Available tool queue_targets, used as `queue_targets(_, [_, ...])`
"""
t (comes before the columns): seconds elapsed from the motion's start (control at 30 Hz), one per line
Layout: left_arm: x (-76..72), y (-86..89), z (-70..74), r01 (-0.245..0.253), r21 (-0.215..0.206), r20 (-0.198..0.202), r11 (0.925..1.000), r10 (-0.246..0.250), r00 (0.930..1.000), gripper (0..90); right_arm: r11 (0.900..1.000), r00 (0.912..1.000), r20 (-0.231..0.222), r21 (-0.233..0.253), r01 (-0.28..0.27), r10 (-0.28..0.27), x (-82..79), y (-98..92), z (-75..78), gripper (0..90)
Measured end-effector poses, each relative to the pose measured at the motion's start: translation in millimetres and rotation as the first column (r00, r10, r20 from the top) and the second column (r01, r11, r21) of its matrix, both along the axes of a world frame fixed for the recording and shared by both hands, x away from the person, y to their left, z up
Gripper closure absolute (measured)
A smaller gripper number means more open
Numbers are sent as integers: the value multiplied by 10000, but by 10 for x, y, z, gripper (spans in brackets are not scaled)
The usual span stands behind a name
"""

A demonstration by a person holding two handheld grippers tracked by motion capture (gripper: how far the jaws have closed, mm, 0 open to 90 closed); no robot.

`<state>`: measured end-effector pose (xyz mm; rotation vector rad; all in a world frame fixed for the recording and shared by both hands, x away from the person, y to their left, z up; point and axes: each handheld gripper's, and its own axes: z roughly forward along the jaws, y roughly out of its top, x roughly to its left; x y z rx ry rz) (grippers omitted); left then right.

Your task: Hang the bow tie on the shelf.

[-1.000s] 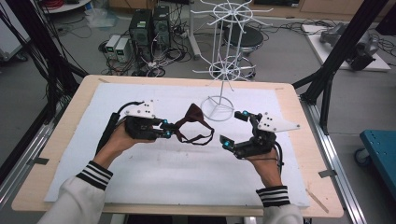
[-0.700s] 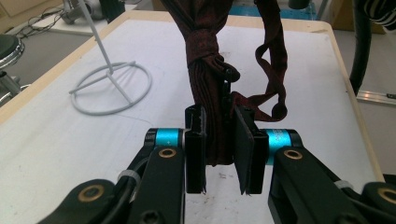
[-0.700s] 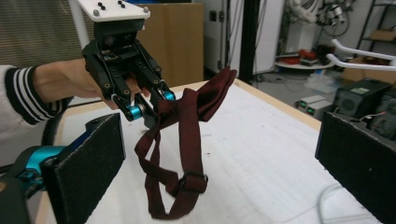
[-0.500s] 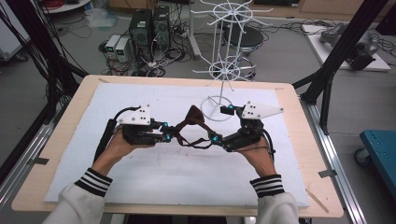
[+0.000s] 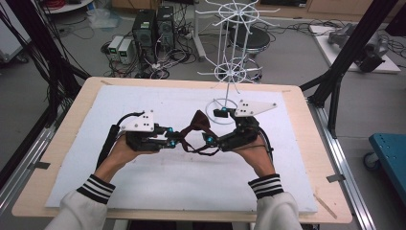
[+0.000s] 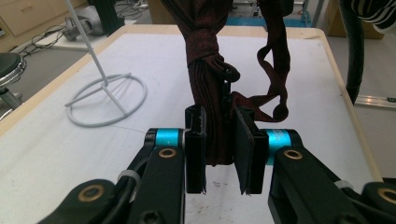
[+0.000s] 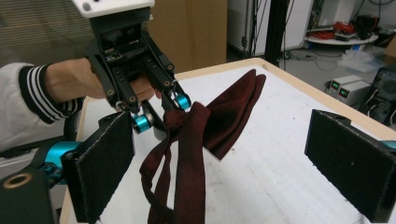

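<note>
A dark red bow tie (image 5: 199, 124) with a thin strap hangs above the white mat. My left gripper (image 5: 175, 139) is shut on it, and in the left gripper view the pads pinch the pleated fabric (image 6: 205, 70) just below its knot and black clasp. My right gripper (image 5: 215, 126) is open, close to the tie's right side. In the right gripper view, the tie (image 7: 224, 121) and its strap hang between the wide-apart pads (image 7: 105, 168), nearer the left one and touching neither. The left gripper (image 7: 159, 114) shows beyond it.
A white wire display stand (image 5: 234, 72) rises from its ring base (image 6: 106, 100) on the mat's far side, just behind the right gripper. The white mat (image 5: 143, 191) covers most of the wooden table (image 5: 306, 143). Black frame posts flank the table.
The right gripper has moved left, up to the bow tie, with its jaws now spread around the strap. The left gripper has kept its hold and barely shifted.
</note>
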<state>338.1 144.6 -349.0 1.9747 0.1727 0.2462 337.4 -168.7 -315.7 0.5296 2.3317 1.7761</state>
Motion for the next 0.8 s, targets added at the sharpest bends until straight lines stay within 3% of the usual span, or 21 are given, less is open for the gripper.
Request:
queue_targets(0.07, [-2,-5,-1,42,-41,1,10000,-42,10000,754,10000,10000,11,-59,47,-47,2,20,8,103])
queue_targets(0.33, [-10,-6,6,150,-99,50,9998,-149,9999,754,9994,9996,-70,-188,-287,286,16,61,9,364])
queue_targets(0.47, [-15,-9,7,192,-146,40,9997,-192,9998,753,9998,9999,8,-131,-122,122,12,65,18,571])
queue_targets(0.57, [-8,-3,7,161,-164,32,9997,-161,9999,753,9998,9998,198,-188,-50,54,2,67,28,780])
queue_targets(0.67, [-3,1,4,185,-165,-24,9997,-186,9998,751,9996,9997,260,-271,-29,36,-6,67,33,837])
queue_targets(0.8, [5,2,-1,183,-153,-96,9997,-184,9998,744,9992,9995,331,-389,36,-23,-8,78,32,847])
